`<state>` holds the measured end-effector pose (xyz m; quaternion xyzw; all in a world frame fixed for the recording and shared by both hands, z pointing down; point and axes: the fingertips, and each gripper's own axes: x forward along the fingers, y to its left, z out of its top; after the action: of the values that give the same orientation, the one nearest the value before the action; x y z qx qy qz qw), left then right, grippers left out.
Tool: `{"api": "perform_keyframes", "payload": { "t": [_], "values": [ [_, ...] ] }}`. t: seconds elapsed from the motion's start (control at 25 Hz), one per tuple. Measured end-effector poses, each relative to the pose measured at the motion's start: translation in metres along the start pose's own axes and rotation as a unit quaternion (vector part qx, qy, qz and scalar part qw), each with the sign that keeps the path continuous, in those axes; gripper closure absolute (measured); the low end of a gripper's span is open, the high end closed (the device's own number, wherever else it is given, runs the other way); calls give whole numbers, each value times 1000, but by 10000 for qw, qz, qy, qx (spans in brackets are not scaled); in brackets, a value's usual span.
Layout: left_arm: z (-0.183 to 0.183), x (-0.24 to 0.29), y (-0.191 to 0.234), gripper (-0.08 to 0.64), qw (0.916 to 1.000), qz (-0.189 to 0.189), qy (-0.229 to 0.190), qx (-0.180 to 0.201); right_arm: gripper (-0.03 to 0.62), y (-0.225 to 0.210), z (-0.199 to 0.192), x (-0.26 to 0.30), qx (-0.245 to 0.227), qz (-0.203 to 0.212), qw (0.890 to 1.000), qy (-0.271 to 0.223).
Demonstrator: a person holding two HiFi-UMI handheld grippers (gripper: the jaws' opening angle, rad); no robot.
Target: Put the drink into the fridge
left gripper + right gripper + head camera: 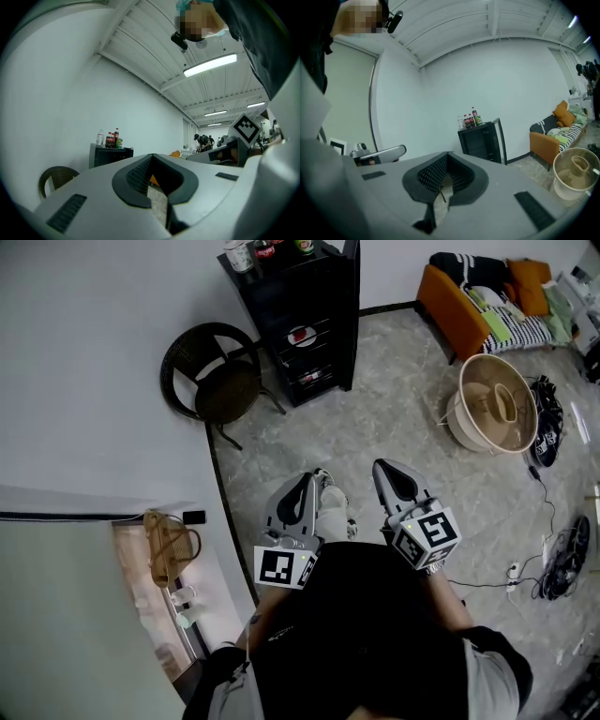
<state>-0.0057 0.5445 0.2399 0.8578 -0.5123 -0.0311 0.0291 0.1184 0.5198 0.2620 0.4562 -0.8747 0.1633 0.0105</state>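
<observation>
Ahead, across the grey marble-patterned floor (412,427), the drink bottles (265,250) stood in a small cluster on top of the black fridge (314,329), which was set against the white wall (84,352). None of them had been picked up. They were well apart from both grippers. A dark wicker chair (217,381) stood just beside the fridge, on its left in the head view. To the fridge's right, an orange sofa (448,298) carried striped cushions, and a round beige basket (492,404) sat on the floor near it, with cables (553,559) lying off to that side.

The person held both tools out in front of the body, side by side and close to each other. The left gripper (306,486) had its jaws pressed together with nothing between them, its dark pads meeting at the tip. The right gripper (392,474) was likewise closed and empty. A tan handbag (169,547) rested on a ledge at the left
</observation>
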Motion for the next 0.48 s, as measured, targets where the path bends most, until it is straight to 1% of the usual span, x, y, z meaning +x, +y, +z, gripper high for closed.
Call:
{"api": "perform_keyframes", "payload": {
  "t": [0.16,0.24,0.48],
  "values": [
    [-3,28,15,551,10000,-33,23,-46,578,-11,1,19,-3,-10,9999,135],
    [-4,42,21,551,10000,8,23,-86,578,-20,3,27,-2,-35,9998,208],
    [1,90,48,551,9997,133,-112,-178,578,-51,17,67,-68,-22,9998,194]
  ]
}}
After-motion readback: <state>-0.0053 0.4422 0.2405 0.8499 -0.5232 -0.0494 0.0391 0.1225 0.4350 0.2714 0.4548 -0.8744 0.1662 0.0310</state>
